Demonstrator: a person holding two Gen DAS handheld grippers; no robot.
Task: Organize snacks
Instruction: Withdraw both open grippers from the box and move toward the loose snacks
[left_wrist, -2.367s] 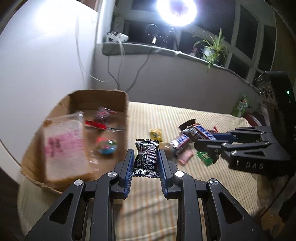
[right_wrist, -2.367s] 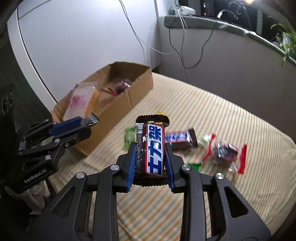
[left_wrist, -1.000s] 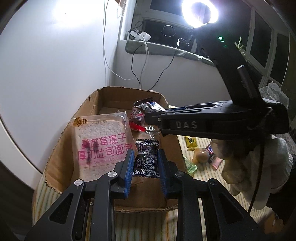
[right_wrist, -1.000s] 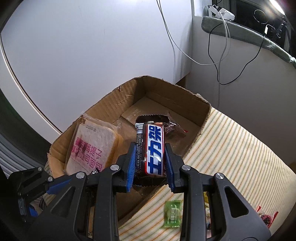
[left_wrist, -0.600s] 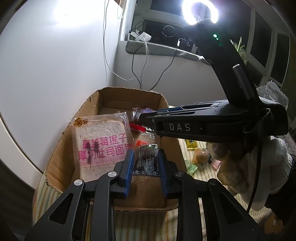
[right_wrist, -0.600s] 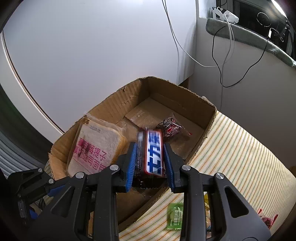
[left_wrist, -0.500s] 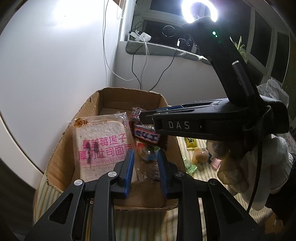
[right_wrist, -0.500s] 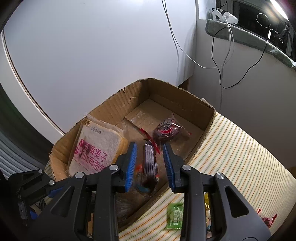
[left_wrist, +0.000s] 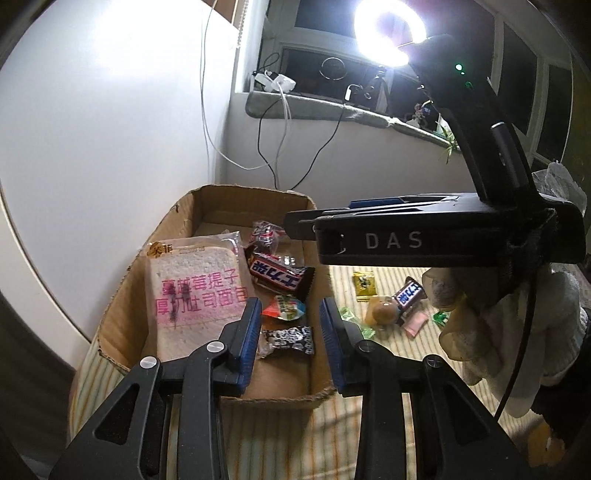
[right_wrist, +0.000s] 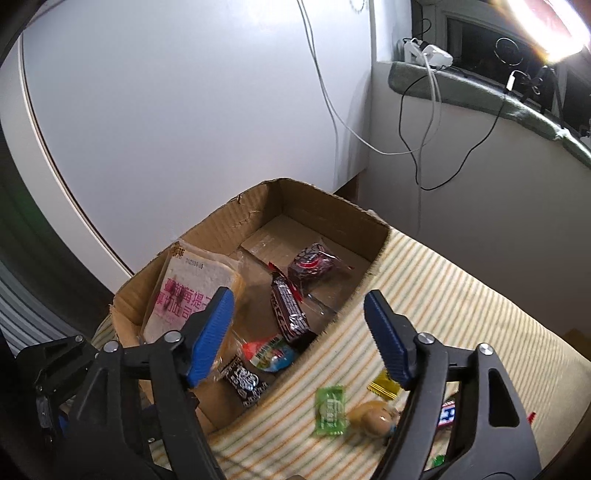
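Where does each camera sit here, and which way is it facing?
Left wrist: on the left gripper, looking along its open fingers into the cardboard box; the right gripper and a white-gloved hand cross the right side.
Right wrist: on the right gripper, above the box's right wall, looking down into it; the left gripper shows at lower left.
Shared: the box, the bread pack, the chocolate bar.
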